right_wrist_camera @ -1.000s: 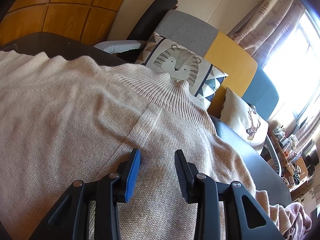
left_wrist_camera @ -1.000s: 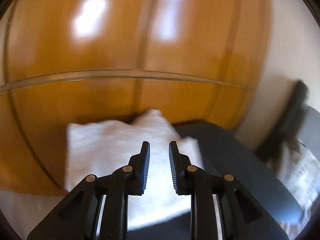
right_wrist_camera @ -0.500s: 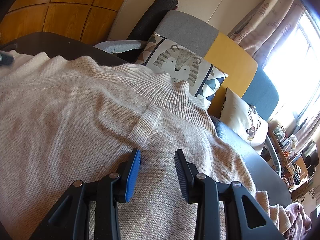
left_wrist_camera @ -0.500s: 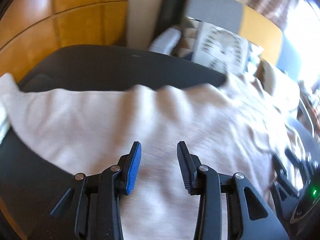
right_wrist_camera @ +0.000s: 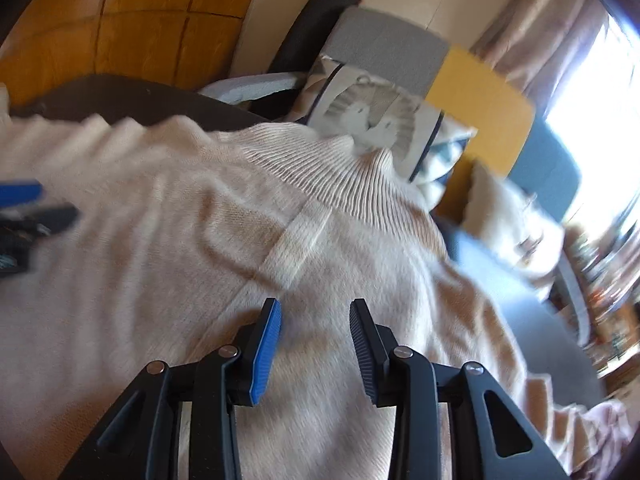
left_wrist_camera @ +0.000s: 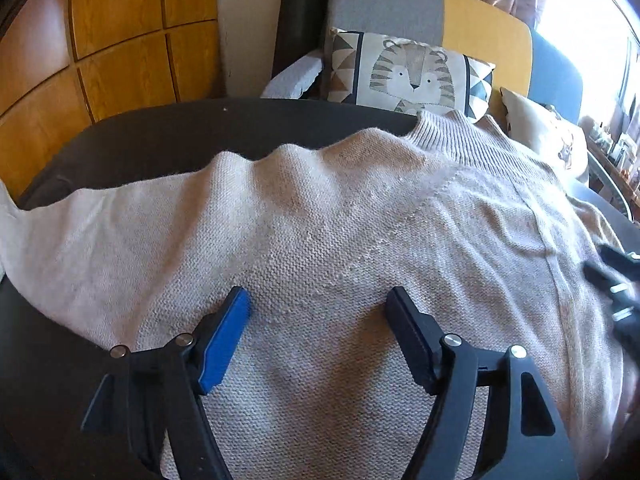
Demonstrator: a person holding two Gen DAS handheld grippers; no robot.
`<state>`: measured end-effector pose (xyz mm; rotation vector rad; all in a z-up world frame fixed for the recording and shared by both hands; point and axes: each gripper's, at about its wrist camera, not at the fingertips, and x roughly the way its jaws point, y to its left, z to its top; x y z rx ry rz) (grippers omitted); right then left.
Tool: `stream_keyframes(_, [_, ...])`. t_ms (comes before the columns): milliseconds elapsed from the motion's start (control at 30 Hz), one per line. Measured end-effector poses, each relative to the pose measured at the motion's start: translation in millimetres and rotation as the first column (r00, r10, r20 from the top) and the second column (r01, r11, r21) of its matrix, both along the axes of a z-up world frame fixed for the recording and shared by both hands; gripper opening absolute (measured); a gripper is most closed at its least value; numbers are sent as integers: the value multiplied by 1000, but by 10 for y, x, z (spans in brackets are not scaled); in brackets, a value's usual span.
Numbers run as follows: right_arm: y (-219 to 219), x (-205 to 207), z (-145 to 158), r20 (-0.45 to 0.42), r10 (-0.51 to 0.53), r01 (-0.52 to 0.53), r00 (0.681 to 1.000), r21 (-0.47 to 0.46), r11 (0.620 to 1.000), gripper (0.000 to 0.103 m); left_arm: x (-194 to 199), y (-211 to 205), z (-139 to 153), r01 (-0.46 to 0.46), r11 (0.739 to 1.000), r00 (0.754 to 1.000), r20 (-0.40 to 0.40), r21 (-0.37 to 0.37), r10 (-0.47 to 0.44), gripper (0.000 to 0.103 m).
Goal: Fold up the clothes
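Observation:
A beige knitted sweater lies spread on the dark table, its ribbed collar at the far side. My left gripper hovers over the sweater's left part. Its jaws are opening wide and nothing is pinched between them. In the blurred right wrist view, my right gripper stands open over the sweater, just below the seam that runs down from the collar. Each gripper shows at the edge of the other's view: the right gripper, the left gripper.
Behind the table stands a sofa with grey, yellow and blue backs, a tiger cushion and a pale cushion. A wooden panelled wall fills the far left. A pinkish cloth lies at the table's right end.
The left gripper swung from facing the wooden wall and a white cloth to over the sweater, and its jaws widened. The right gripper shifted slightly, with its jaw gap unchanged.

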<state>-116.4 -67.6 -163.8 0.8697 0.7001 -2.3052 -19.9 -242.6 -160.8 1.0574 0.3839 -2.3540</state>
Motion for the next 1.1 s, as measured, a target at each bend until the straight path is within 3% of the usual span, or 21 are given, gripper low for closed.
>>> stream_keyframes(167, [828, -170, 346, 145, -132, 159, 981, -193, 968, 36, 6, 17, -39, 8, 1000, 1000, -5, 2, -8, 78])
stream_keyframes(200, [1014, -207, 389, 180, -152, 191, 972, -223, 956, 25, -5, 16, -44, 9, 1000, 1000, -4, 1, -9, 78])
stream_keyframes(233, [1165, -233, 412, 206, -170, 217, 964, -236, 947, 23, -16, 11, -46, 10, 1000, 1000, -5, 2, -10, 78])
stream_keyframes(500, [1683, -364, 157, 267, -280, 321, 922, -120, 940, 23, 6, 32, -40, 11, 1000, 1000, -5, 4, -11, 78])
stream_keyframes(633, [1865, -441, 140, 260, -324, 369, 909, -143, 918, 20, 2, 50, -39, 12, 1000, 1000, -5, 6, -12, 78])
stream_keyframes(733, [2055, -464, 235, 345, -325, 419, 880, -243, 875, 23, 3, 63, -35, 13, 1000, 1000, -3, 4, -13, 79])
stream_keyframes(867, [2364, -368, 446, 345, -354, 470, 869, -356, 808, 26, 1, 84, -34, 13, 1000, 1000, -2, 2, -13, 79])
stream_keyframes(1000, [2379, -359, 441, 343, -298, 414, 891, -343, 843, 26, -3, 81, -40, 14, 1000, 1000, -2, 2, -14, 80])
stream_keyframes(1100, [2245, -359, 356, 326, -241, 340, 914, -295, 893, 23, -10, 76, -46, 14, 1000, 1000, -2, 3, -14, 80])
